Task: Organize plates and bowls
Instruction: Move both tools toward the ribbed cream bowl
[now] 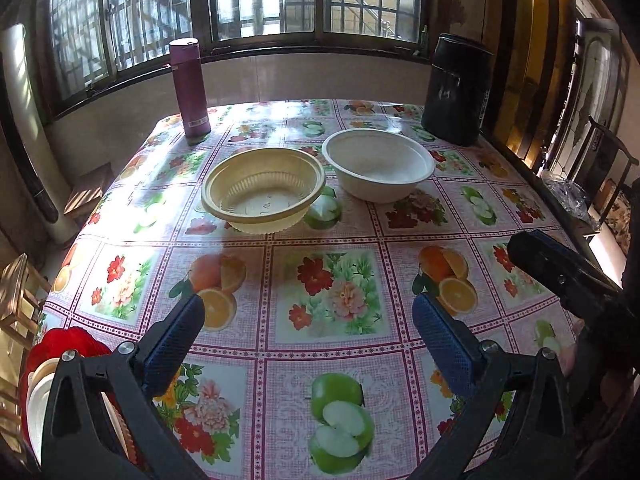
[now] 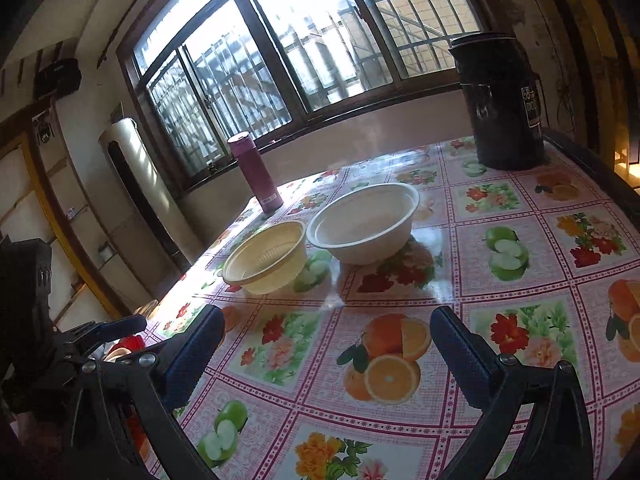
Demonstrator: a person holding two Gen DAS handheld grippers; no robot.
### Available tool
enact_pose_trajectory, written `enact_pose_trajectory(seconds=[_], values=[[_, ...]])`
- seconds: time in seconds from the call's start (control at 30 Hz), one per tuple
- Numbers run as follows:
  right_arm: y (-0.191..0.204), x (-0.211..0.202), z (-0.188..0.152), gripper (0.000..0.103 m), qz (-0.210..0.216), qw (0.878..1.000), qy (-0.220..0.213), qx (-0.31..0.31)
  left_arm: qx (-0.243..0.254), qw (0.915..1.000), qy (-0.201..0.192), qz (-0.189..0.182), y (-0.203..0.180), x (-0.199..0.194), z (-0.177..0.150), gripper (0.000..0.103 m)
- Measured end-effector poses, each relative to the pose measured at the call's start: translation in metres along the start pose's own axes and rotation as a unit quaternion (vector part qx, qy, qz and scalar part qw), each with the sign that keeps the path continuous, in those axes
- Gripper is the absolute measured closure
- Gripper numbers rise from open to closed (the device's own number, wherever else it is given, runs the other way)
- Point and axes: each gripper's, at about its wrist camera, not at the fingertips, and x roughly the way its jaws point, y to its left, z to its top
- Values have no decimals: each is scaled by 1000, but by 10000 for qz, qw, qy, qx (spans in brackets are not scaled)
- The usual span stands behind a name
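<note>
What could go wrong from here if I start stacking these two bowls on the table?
1. The yellow bowl and white bowl sit nearly rim to rim, so gripping one could nudge the other.
2. Both look thin and light on a glossy tablecloth; an open left claw or right claw might slide a bowl rather than catch its rim.
3. The purple bottle stands upright behind the yellow bowl, so a long reach could tip it.
</note>
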Motion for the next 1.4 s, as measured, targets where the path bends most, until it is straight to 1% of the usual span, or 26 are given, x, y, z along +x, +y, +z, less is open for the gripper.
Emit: enact_pose_trajectory(seconds=[0.2,0.57,0.8,0.93,1.1,1.17,1.23,1.3,1.37,1.4], values=[[-9,3,1,0,-84,10000,48,6,-17,9998,28,193,3,19,6,0],[-9,19,-2,0,-273,9992,256,-128,-266,9993,104,240,26,37,9,0],[11,33,5,0,-403,9976,327,-468,-400,9988,122,250,41,43,10,0],[28,51,13,0,-423,9953,426,-755,-478,9984,122,280,49,43,12,0],[55,76,23,0,-305,9926,485,-1072,-538,9977,218,363,62,40,20,0],[66,87,28,0,-214,9914,504,-1186,-579,9973,302,328,69,37,25,0],[76,93,34,0,-58,9910,466,-1251,-642,9966,368,373,81,30,30,0],[84,97,41,0,88,9916,388,-1228,-745,9957,394,375,97,20,37,0],[88,99,49,0,269,9932,332,-1079,-788,9950,355,498,113,8,46,0],[88,100,55,0,358,9943,308,-958,-836,9947,418,438,122,5,54,0]])
